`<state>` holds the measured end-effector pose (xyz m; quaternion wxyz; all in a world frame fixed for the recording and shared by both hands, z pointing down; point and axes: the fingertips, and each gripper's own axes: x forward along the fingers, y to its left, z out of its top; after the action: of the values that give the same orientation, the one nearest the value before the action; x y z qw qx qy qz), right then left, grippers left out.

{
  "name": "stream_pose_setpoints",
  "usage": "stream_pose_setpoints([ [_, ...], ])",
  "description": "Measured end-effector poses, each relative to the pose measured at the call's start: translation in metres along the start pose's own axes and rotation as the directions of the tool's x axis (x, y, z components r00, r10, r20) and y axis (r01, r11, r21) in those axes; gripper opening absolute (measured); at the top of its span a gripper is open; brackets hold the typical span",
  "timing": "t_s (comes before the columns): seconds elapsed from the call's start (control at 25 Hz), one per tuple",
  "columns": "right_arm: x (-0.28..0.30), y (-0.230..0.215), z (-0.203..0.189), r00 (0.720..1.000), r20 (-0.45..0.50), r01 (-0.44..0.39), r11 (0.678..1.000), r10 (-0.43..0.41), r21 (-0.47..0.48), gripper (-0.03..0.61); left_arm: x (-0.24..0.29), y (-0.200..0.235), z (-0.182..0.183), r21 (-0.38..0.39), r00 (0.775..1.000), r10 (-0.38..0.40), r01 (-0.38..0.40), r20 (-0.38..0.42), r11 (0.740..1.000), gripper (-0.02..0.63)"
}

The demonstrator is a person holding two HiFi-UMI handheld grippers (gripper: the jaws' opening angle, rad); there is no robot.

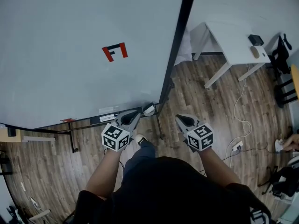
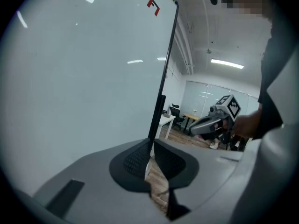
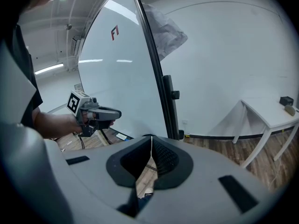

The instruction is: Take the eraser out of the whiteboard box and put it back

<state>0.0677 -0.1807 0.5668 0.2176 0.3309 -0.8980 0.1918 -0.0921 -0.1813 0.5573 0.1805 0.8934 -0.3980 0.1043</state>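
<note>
The whiteboard (image 1: 70,41) leans across the left of the head view, with a red and black mark (image 1: 114,51) on it. Along its lower edge runs a dark tray (image 1: 96,120), and a white and grey eraser-like block (image 1: 148,108) sits at the tray's right end. My left gripper (image 1: 134,113) hovers just in front of the tray, left of that block, with its jaws together and nothing between them. My right gripper (image 1: 180,118) hangs further right over the wooden floor, also shut and empty. In the left gripper view the pads (image 2: 140,158) meet beside the board's black edge (image 2: 163,78).
A white table (image 1: 233,45) with two small objects stands to the right of the board. Cables and a power strip (image 1: 237,146) lie on the floor at the right. The board's stand legs (image 1: 160,127) reach between my grippers. Someone's hand (image 1: 292,141) shows at the right edge.
</note>
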Motion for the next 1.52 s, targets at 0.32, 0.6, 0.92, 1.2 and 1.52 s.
stream_pose_setpoints([
  [0.32, 0.007, -0.004, -0.002, 1.000, -0.012, -0.001, 1.000, 0.001, 0.009, 0.000, 0.018, 0.005, -0.011, -0.007, 0.999, -0.009, 0.009, -0.040, 1.000, 0.090],
  [0.6, 0.013, -0.007, -0.006, 1.000, -0.022, -0.004, 1.000, 0.004, 0.018, 0.000, 0.032, 0.007, -0.022, 0.007, 0.997, -0.014, 0.014, -0.074, 1.000, 0.141],
  [0.92, 0.014, -0.006, -0.014, 0.999, -0.040, -0.010, 1.000, 0.011, 0.029, 0.000, 0.047, 0.009, -0.034, 0.018, 0.993, -0.012, 0.014, -0.115, 1.000, 0.150],
  [1.2, 0.015, -0.009, -0.018, 0.999, -0.048, -0.008, 0.999, 0.009, 0.034, 0.000, 0.066, 0.012, -0.042, 0.052, 0.987, -0.002, 0.010, -0.159, 0.999, 0.176],
  [1.52, 0.015, -0.012, -0.023, 0.998, -0.057, -0.009, 0.999, 0.012, 0.043, 0.000, 0.083, 0.015, -0.054, 0.062, 0.978, -0.005, 0.018, -0.211, 0.998, 0.189],
])
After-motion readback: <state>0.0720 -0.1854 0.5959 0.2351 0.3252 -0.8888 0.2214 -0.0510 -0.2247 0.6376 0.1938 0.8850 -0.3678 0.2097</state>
